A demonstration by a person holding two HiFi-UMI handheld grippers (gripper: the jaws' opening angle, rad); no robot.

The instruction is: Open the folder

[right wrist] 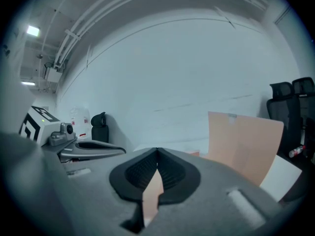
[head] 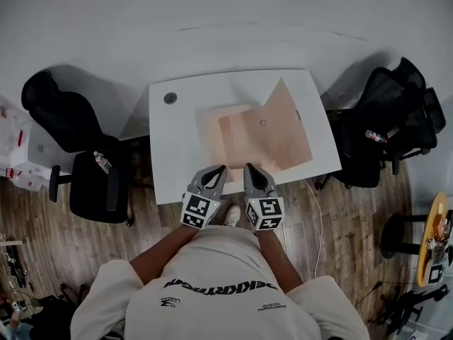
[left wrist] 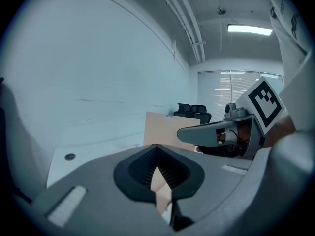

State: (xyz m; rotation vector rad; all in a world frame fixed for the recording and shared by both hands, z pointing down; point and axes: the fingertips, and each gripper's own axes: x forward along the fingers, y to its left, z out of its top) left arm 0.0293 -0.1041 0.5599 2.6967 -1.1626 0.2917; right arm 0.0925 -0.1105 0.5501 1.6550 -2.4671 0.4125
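The folder (head: 237, 137) was pale peach and lay open on the white table (head: 177, 154), a little right of the middle of the head view. Its lower leaf was flat on the table. Its cover (head: 287, 129) stood up tilted at the right side, with a pointed corner toward the top of the frame and a small round mark near its inner edge. In the right gripper view this cover rose as a plain peach sheet at the right of the frame, with a small clip on its top edge. The left gripper (head: 220, 168) and the right gripper (head: 249, 167) were side by side at the lower edge of the table. Their tips were at the near edge of the folder, and a narrow gap was between them. Both had their jaws together at the tips, and the peach of the folder showed only through the slit behind the tips. Left of the folder there was a broad strip of bare table, with a round hole (head: 170, 98) near its upper left corner. At the right the cover came close to the table edge. Black chairs (head: 71, 119) stood near the left side of the table, and more of them near the right side. The white wall (head: 226, 27) was just above the far edge.
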